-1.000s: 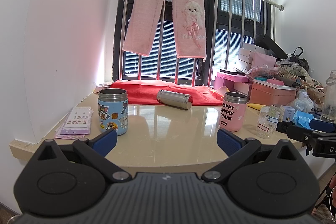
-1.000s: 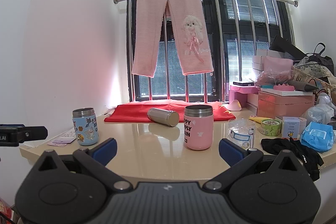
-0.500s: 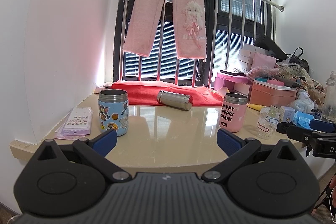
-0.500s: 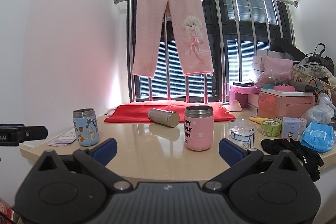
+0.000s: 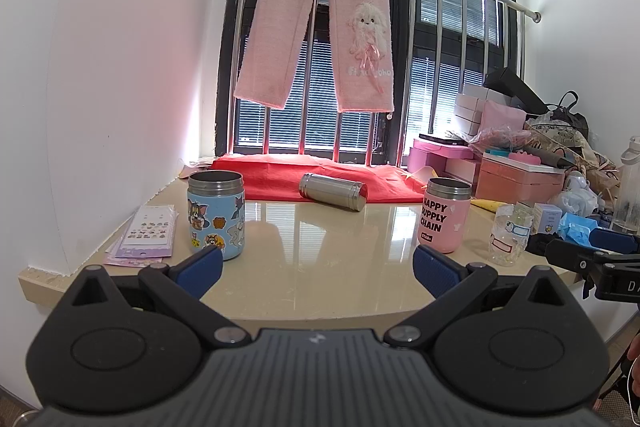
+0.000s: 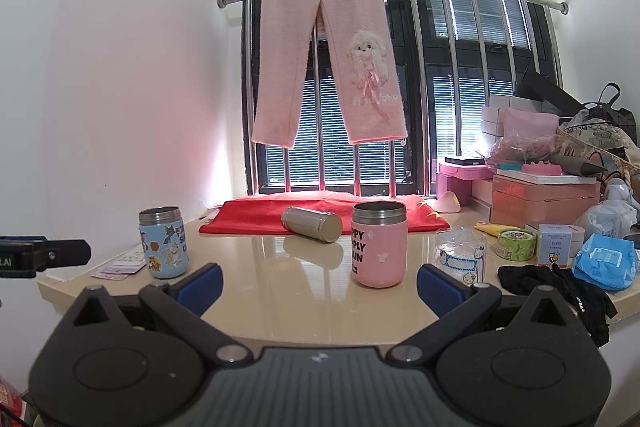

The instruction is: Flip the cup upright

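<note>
Steel cup [image 5: 333,191] on its side, well beyond left hand-held gripper [image 5: 318,266]

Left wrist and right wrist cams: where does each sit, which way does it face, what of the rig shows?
Left wrist: on the left gripper, held before the counter's left part, facing the window; its own open blue fingers show, and the right gripper at the right edge.
Right wrist: on the right gripper, further right, same heading; its open fingers show, and the left gripper at the left edge.
Shared: steel cup on its side, blue cup, pink cup, both upright.
</note>
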{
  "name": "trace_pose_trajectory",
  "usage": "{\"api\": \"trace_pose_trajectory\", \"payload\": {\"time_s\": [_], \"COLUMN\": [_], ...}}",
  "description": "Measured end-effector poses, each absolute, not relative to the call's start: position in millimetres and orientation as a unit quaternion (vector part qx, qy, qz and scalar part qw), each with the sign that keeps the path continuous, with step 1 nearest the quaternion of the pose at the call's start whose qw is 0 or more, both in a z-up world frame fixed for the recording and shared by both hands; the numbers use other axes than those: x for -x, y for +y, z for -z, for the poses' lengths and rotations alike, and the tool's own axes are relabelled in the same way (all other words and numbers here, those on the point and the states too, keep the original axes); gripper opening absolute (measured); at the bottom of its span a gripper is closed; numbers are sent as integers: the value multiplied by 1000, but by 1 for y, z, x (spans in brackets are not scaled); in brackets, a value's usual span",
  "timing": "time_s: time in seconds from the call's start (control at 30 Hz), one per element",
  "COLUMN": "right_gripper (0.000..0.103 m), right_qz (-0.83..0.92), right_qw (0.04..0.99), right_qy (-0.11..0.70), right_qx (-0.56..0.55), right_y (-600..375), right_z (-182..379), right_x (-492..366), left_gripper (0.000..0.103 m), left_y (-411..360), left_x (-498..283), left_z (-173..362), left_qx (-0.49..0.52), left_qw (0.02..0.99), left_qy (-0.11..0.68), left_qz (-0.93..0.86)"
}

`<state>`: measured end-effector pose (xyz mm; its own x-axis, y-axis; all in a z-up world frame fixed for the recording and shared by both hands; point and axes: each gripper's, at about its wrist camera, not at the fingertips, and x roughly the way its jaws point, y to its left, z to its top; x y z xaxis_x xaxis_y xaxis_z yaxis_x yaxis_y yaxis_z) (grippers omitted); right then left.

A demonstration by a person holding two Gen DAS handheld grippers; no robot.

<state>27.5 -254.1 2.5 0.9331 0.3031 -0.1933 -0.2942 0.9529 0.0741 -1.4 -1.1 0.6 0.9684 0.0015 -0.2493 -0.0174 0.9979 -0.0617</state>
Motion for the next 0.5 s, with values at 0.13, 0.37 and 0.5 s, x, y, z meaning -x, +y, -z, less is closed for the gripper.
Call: {"api": "trace_pose_trajectory", "payload": {"time_s": [0.13,0.37,0.5], "right_gripper": [103,103,103], "right_qz": [-152,-160,-166], "right_qw": [983,981,980], "right_qy": [102,105,113], "right_qx": [-22,-11,-12], "right_y": [-254,-249,-247], "right_z": [-3,-8,-7], "right_x": [-27,-34,-48], "left_gripper": [103,103,103], "left_y": [-4,-2,-8], "left_x": [3,-10,-31], "left_z": [-2,-6,-5], "left_qx": [32,22,24], "left_qw": [991,990,987], "left_qy": [127,137,156], "left_qz": [-5,-7,-2]}}
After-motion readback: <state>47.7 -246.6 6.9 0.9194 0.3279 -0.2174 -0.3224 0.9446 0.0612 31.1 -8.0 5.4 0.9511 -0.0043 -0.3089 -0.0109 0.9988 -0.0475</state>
